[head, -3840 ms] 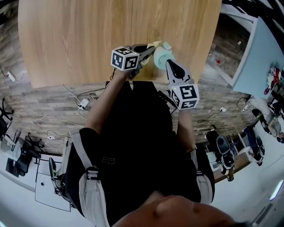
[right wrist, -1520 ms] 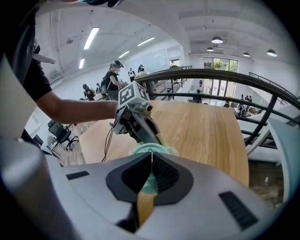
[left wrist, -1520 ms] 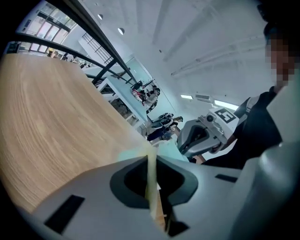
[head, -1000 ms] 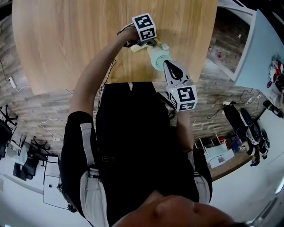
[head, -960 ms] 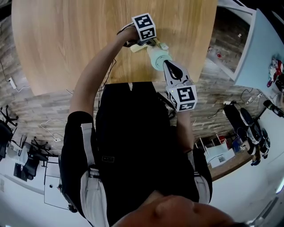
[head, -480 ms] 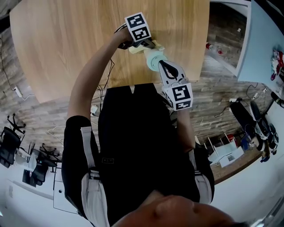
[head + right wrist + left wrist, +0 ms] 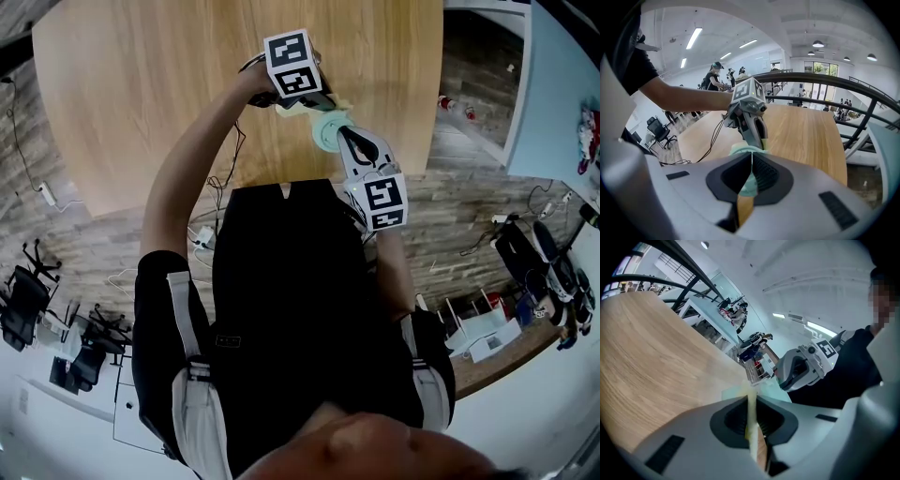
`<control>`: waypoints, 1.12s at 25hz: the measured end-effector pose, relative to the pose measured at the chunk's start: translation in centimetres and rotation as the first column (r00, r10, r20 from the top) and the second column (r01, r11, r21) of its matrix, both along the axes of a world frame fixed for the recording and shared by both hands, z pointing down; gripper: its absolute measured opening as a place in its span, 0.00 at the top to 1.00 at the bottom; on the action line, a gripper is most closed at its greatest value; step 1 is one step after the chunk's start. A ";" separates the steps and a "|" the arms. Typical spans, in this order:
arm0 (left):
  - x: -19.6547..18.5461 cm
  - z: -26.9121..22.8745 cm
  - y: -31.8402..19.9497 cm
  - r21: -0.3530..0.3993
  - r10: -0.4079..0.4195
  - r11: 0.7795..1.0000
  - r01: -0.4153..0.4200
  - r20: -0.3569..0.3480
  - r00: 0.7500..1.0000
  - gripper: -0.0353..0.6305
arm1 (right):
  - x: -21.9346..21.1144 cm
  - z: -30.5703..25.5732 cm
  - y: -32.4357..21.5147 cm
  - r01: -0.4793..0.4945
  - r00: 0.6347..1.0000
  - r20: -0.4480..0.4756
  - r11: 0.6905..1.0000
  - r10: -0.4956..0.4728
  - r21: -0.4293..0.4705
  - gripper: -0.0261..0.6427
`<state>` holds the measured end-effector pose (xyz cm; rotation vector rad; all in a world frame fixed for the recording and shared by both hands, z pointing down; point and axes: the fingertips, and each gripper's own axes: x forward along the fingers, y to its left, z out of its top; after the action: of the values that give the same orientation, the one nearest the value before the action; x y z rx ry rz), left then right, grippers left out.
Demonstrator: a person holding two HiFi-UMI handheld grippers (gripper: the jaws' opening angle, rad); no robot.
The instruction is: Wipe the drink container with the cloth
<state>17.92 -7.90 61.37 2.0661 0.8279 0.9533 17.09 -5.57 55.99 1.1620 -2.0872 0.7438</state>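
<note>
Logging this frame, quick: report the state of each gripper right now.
Left gripper: closed on the cloth.
Right gripper: closed on the drink container.

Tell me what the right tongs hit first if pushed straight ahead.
Gripping the mint-green drink container, the right tongs would probably meet the left tongs, holding the pale yellow cloth, just beyond it; depth is unclear.

Ceiling lights shine bright; edges warp, near foreground seems soft
</note>
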 end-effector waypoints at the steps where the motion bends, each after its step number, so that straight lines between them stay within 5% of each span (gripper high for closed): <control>1: 0.0 0.3 0.0 0.001 -0.010 1.000 0.010 0.006 1.000 0.89 | 0.0 0.0 0.0 0.000 1.000 -0.001 1.000 0.000 0.001 0.91; 10: 0.9 5.9 -0.2 -0.044 -0.152 0.987 0.157 0.087 0.984 0.89 | -0.3 0.0 -0.4 0.000 1.000 -0.025 1.000 0.001 0.012 0.91; 18: 0.9 8.9 -0.2 -0.079 -0.338 0.934 0.349 0.121 0.933 0.89 | -0.4 -0.5 -0.3 -0.006 1.000 -0.025 1.000 0.007 0.022 0.91; 21: 0.2 10.1 -0.5 -0.075 -0.475 0.869 0.489 0.151 0.867 0.89 | 0.0 -0.3 -0.2 -0.001 1.000 -0.032 1.000 0.001 0.025 0.91; 25: -0.9 10.5 -0.7 -0.123 -0.646 0.733 0.669 0.179 0.742 0.89 | 0.3 -0.1 -0.5 0.005 0.999 -0.036 0.999 -0.004 0.034 0.91; 28: -1.9 10.6 -0.7 -0.124 -0.723 0.653 0.748 0.193 0.663 0.89 | 0.2 -0.1 -0.7 0.008 0.999 -0.042 0.999 -0.006 0.040 0.91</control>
<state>16.01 -8.64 71.97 1.8725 -0.0479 0.4957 17.25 -6.27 55.88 1.1813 -2.0789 0.6720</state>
